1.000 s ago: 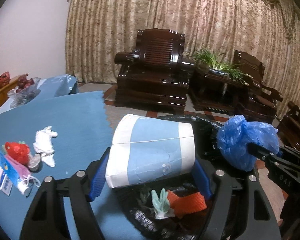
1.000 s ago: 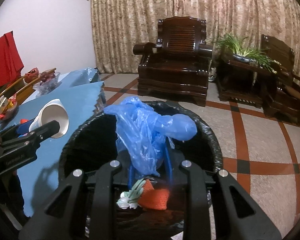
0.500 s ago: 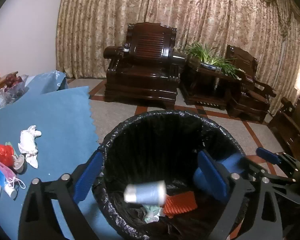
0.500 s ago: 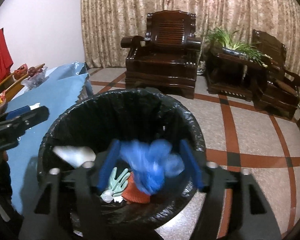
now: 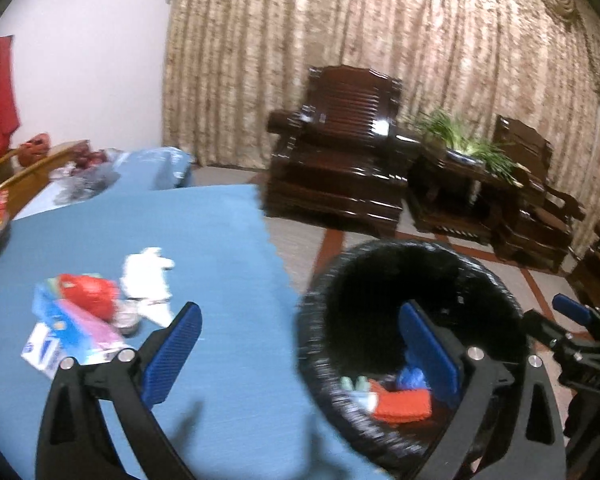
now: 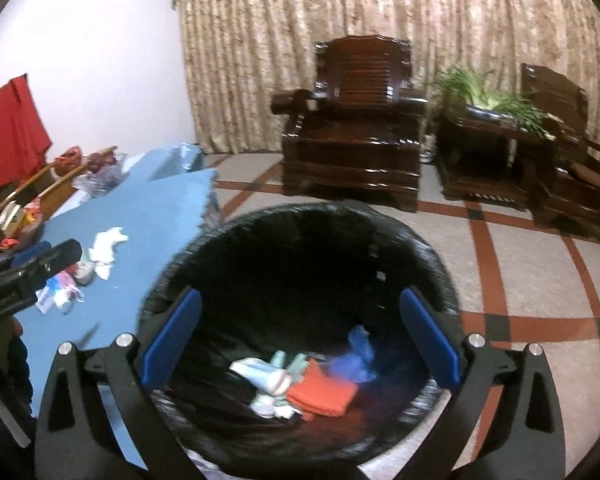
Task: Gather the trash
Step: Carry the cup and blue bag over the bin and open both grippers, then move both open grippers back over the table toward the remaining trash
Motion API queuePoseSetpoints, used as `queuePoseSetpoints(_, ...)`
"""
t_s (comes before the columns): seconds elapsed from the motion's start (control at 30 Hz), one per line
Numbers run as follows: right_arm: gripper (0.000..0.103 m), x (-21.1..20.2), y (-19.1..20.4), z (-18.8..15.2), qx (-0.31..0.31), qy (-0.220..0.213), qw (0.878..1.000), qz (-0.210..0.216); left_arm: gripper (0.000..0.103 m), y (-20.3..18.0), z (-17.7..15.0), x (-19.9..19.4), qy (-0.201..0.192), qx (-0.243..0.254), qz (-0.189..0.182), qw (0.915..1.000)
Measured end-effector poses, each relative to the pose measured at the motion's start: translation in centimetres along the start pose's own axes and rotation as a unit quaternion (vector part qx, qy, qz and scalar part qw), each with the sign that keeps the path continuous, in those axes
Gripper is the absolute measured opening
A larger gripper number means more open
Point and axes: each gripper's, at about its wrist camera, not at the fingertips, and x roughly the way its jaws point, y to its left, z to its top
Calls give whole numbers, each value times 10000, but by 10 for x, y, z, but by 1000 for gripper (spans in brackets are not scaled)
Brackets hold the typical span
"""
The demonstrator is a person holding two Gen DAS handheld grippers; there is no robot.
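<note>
Right tool (image 6: pixel 300 340), black frame with blue pads: jaws wide apart after just opening, nothing between them, poised over the round bin lined with a black plastic bag (image 6: pixel 420 248). In the bin lie a crumpled blue plastic bag (image 6: pixel 354 360), an orange knitted cloth (image 6: pixel 322 396) and a white-and-blue paper cup (image 6: pixel 260 374). Left tool (image 5: pixel 300 344): jaws likewise wide and empty, one pad over the blue-covered desk (image 5: pixel 204 240), the other over the bin's rim. On the desk, near the left tool, remain a crumpled white tissue (image 5: pixel 148 280), a red wrapper (image 5: pixel 86 292) and a blue-and-pink flat packet (image 5: pixel 64 336), close together. Beyond, a dark wooden armchair (image 6: pixel 356 128) stands before beige patterned curtains (image 6: pixel 380 8).
</note>
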Motion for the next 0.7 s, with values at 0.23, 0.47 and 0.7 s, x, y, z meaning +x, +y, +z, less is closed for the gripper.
queuePoseSetpoints(0.23,97,13,60,15,-312,-69,9978,581,97,66,-5,-33,-215,-318,708,9968)
queuePoseSetpoints(0.47,97,26,117,22,-618,-114,9928,1020,97,123,-18,-55,-221,-532,1249,9905)
queuePoseSetpoints(0.7,97,48,172,23,-900,-73,9869,1336,97,174,-30,-68,-200,-694,1650,9836)
